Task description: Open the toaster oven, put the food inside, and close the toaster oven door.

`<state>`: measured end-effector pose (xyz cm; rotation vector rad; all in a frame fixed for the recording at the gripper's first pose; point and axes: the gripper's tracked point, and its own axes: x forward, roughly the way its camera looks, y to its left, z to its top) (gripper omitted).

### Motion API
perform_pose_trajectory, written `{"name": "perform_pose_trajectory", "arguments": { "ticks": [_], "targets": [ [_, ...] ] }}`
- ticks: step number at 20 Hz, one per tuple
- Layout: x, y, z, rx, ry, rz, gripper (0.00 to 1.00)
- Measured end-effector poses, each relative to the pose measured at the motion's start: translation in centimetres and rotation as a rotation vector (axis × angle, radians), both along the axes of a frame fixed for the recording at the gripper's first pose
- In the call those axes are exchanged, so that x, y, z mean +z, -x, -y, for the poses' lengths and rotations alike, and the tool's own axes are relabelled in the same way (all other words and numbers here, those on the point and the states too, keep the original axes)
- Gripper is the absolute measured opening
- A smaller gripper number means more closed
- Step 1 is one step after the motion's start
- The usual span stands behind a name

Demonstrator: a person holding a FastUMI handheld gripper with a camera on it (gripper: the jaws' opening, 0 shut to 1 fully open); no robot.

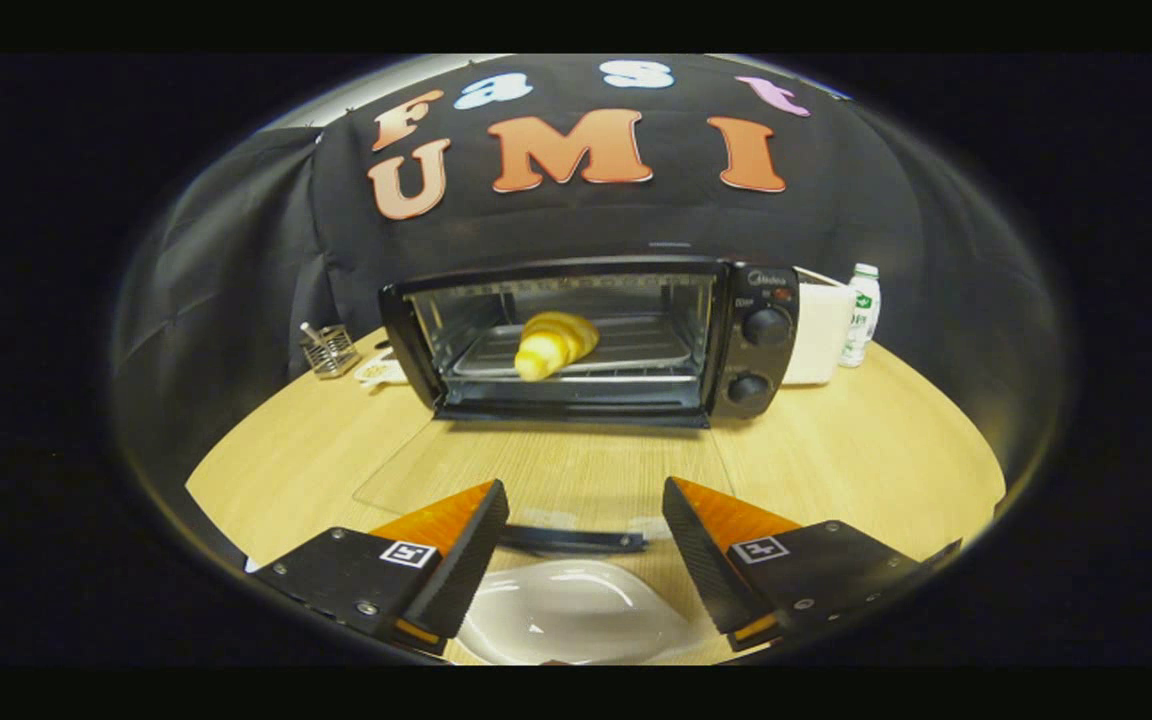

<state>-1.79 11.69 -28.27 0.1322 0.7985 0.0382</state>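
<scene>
1. Gripper (584, 545) status: the fingers are spread wide and hold nothing; neither finger touches any object.
2. Between and just below the fingers lies a white plate (566, 615), bare of food. Just ahead of the fingertips lies the dark handle (576, 541) of the glass door (536, 470), which is folded down flat on the wooden table (856, 450).
3. Beyond the fingers stands the toaster oven (591, 340), its cavity open. The croissant (554, 343) rests on the wire rack (626, 352) inside, near the middle.
4. Step in hand, as judged: opening and loading appear complete; closing the door remains.
5. Next move calls for bringing the fingers to the handle, taking hold or hooking under it, then swinging the door up on its hinge until it seats against the oven front.
6. Bystanding items: a wire holder (329, 350) left of the oven, a bottle (861, 315) to its right.
</scene>
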Motion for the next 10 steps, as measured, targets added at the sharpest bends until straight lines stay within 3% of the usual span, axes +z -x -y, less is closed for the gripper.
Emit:
{"name": "perform_pose_trajectory", "arguments": {
  "ticks": [6, 10],
  "targets": [
    [-1.5, 3.7, -0.1, 0.003, 0.015, -0.060, 0.92],
    [-3.3, 4.1, -0.5, 0.017, -0.009, -0.126, 0.92]
  ]
}}
